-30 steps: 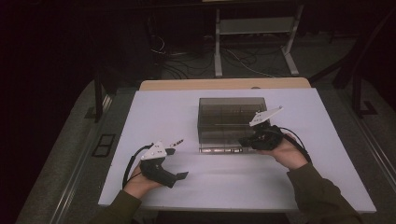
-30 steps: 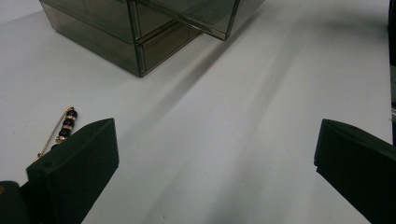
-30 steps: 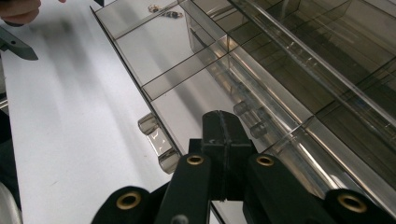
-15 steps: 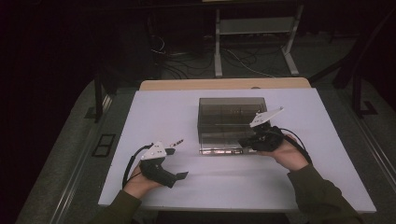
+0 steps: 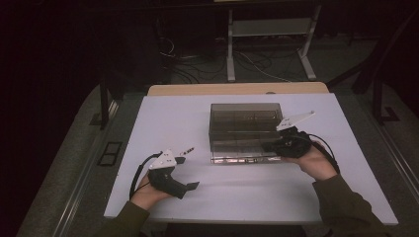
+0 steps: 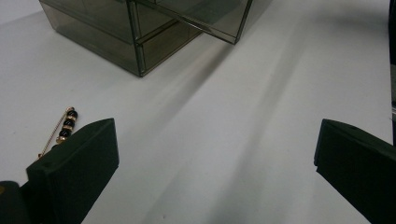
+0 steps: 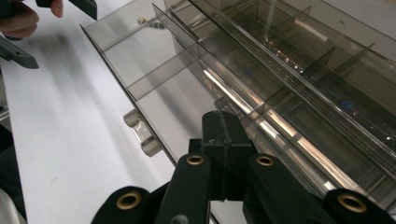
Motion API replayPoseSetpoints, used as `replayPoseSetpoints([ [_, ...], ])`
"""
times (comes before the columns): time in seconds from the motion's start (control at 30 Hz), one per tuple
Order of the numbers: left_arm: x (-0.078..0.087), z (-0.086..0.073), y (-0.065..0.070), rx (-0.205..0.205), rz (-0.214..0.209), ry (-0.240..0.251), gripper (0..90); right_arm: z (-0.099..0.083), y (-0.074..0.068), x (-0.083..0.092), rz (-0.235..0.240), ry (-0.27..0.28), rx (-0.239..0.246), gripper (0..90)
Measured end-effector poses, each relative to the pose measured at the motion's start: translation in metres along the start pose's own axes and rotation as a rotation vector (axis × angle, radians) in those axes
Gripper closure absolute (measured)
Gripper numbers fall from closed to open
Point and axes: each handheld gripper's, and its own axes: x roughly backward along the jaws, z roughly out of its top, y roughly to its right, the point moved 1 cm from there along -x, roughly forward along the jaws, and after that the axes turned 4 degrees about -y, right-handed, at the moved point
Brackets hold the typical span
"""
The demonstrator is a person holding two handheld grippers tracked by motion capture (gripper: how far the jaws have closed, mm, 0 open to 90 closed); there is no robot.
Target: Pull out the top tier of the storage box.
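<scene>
1. The left tongs (image 5: 190, 185) rest low on the white worktop (image 5: 247, 197) at the near left, held in the person's left hand (image 5: 148, 190); in the left gripper view their two black jaws stand wide apart with bare worktop between them
2. Just beyond the left tongs lies a small gold pin with dark beads (image 6: 63, 129), flat on the worktop beside the left jaw and not touching it; in the high view it sits at (image 5: 187, 149), between those tongs and the box
3. The right tongs (image 7: 223, 122), in the right hand (image 5: 318, 163), are pressed together with nothing between them, their tip right at the near right front of the box; whether it touches the open drawer's edge I cannot tell
4. The smoky clear plastic organiser box (image 5: 244, 128) stands mid-worktop, squared to the edge, with dividers inside; its lower drawer (image 7: 140, 79) is pulled out towards the person and has a small clear handle (image 7: 142, 133) on its front
</scene>
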Motion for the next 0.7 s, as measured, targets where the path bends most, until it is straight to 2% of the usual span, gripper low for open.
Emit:
replayPoseSetpoints([
  [0.3,-0.0001,-0.0002,0.0,-0.001,-0.001,-0.002,0.0,-0.0034,0.0013,-0.0082,0.006,-0.026,-0.003,88.9],
  [0.7,-0.0001,0.0001,0.0001,-0.005,-0.001,-0.003,0.0,-0.0072,-0.0052,-0.0066,0.025,-0.027,0.002,88.9],
])
